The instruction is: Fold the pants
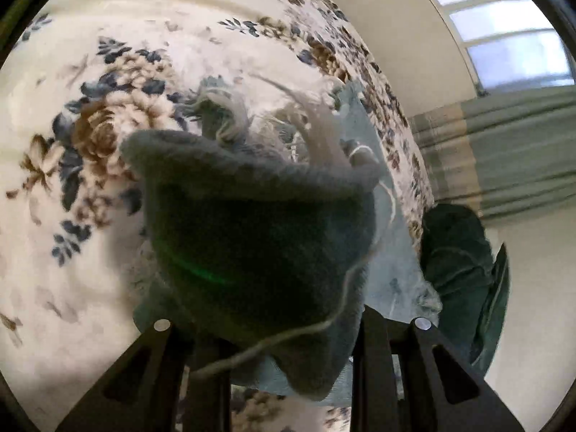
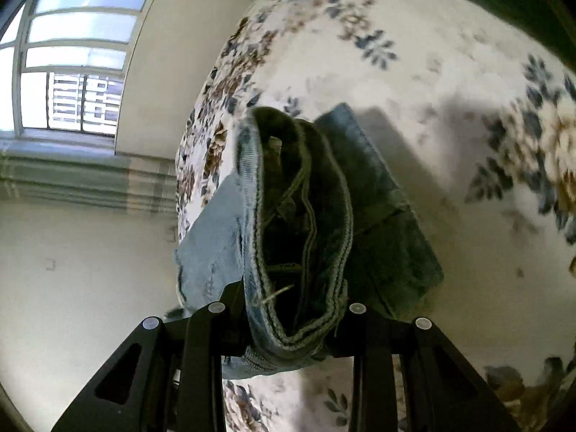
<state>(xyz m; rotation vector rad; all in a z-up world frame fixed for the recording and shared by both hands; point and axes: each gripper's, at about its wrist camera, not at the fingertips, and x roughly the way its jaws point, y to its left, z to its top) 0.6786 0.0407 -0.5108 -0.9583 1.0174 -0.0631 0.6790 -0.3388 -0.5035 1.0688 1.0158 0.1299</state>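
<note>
The pants are blue denim jeans lying on a floral bedspread. In the left wrist view my left gripper (image 1: 291,352) is shut on a frayed leg end of the jeans (image 1: 259,237), which bulges up close to the camera with loose white threads trailing. In the right wrist view my right gripper (image 2: 288,327) is shut on the waistband of the jeans (image 2: 298,216), whose opening gapes toward the camera. A folded part of the jeans lies flat on the bed behind it.
The floral bedspread (image 1: 90,126) also fills the right wrist view (image 2: 450,144). The bed edge drops to a pale floor (image 2: 72,270). A window (image 2: 72,54) and a grey-green curtain (image 1: 504,151) stand beyond. A dark green cloth (image 1: 457,252) hangs at the bed edge.
</note>
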